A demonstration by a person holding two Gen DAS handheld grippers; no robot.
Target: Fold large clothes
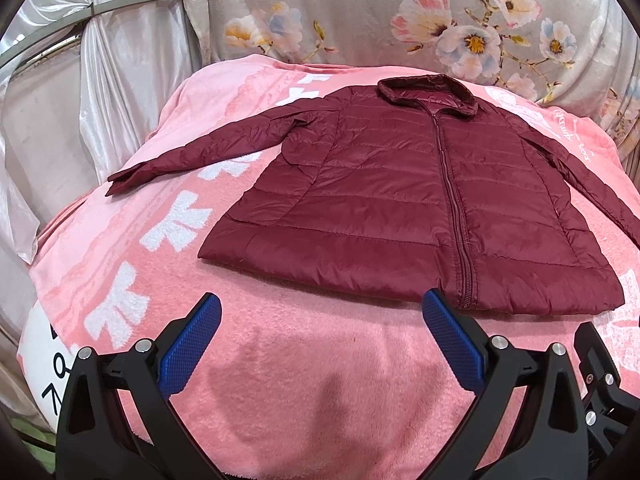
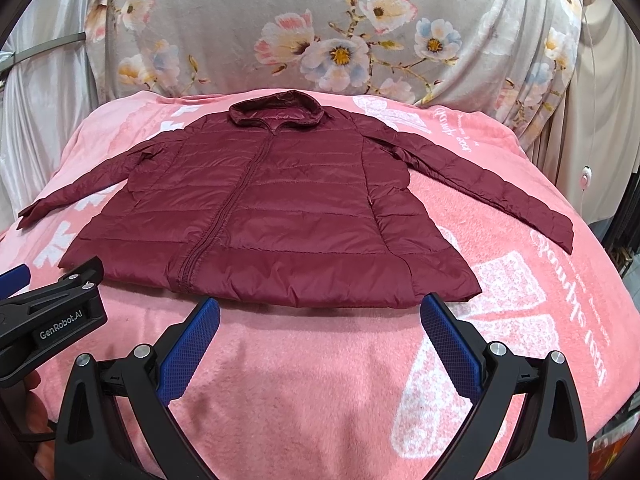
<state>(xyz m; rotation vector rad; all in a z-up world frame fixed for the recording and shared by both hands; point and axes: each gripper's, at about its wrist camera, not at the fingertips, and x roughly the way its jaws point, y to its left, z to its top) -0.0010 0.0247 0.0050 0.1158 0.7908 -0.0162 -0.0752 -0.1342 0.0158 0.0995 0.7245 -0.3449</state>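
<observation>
A dark red quilted jacket [image 1: 400, 200] [image 2: 260, 216] lies flat and zipped on a pink blanket [image 1: 300, 380] [image 2: 320, 380], collar at the far side, hem toward me. Both sleeves are spread out: the left sleeve [image 1: 192, 152] reaches the blanket's left edge, the right sleeve [image 2: 492, 192] stretches to the right. My left gripper [image 1: 322, 304] hovers open just short of the hem, with nothing between its blue pads [image 1: 188, 348]. My right gripper [image 2: 320, 308] is open too, just before the hem's right half. The left gripper's body [image 2: 56, 312] shows at the right wrist view's left edge.
A grey floral cloth [image 1: 400, 12] [image 2: 320, 32] hangs behind the blanket. Shiny white drapery [image 1: 100, 92] stands at the left. A white cable with a small switch [image 2: 586, 178] hangs at the far right. Bare blanket lies between the grippers and the hem.
</observation>
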